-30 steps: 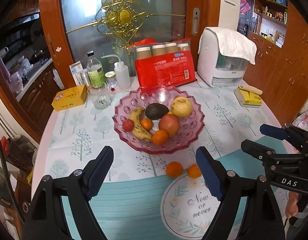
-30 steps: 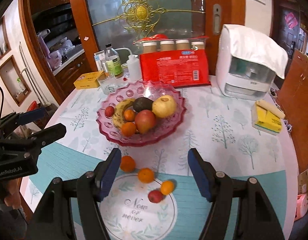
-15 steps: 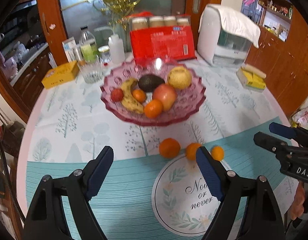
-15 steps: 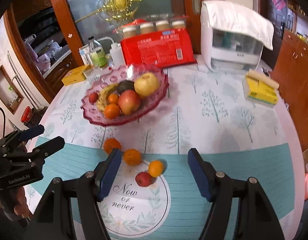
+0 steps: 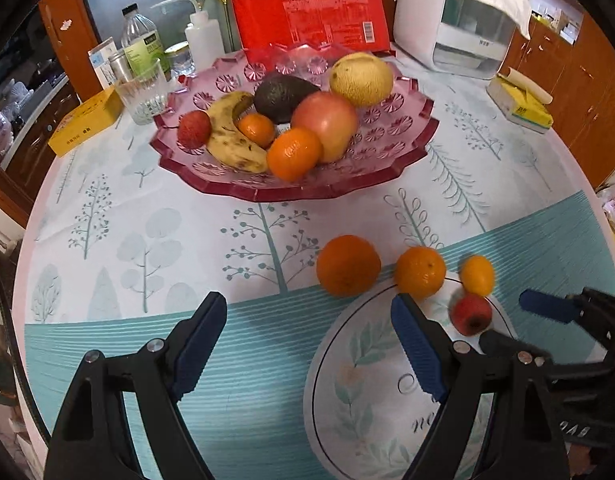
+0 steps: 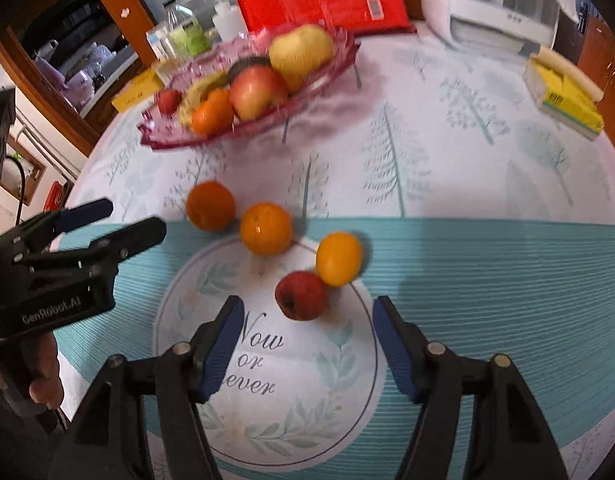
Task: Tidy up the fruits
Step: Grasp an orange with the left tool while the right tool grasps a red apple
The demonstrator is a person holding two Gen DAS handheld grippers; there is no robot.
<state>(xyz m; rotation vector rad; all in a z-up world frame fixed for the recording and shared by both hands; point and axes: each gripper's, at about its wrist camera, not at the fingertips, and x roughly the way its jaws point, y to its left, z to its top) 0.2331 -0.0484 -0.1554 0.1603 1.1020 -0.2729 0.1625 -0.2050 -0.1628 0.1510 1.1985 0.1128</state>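
Right gripper (image 6: 307, 340) fingers closing, nothing between; left gripper (image 5: 307, 340) wide

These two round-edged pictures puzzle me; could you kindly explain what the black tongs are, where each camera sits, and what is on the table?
No robot here: a person holds black tongs with blue pads in each hand, with a wide-angle camera on each looking along its fingers. One picture is from the left tongs, the other from the right tongs. Both are open and hold nothing; the right jaws have just been closing a little, with nothing between the pads. On the tablecloth stands a pink glass bowl of fruit. Loose in front lie two oranges, a small yellow-orange fruit and a small red fruit, nearest the right tongs.
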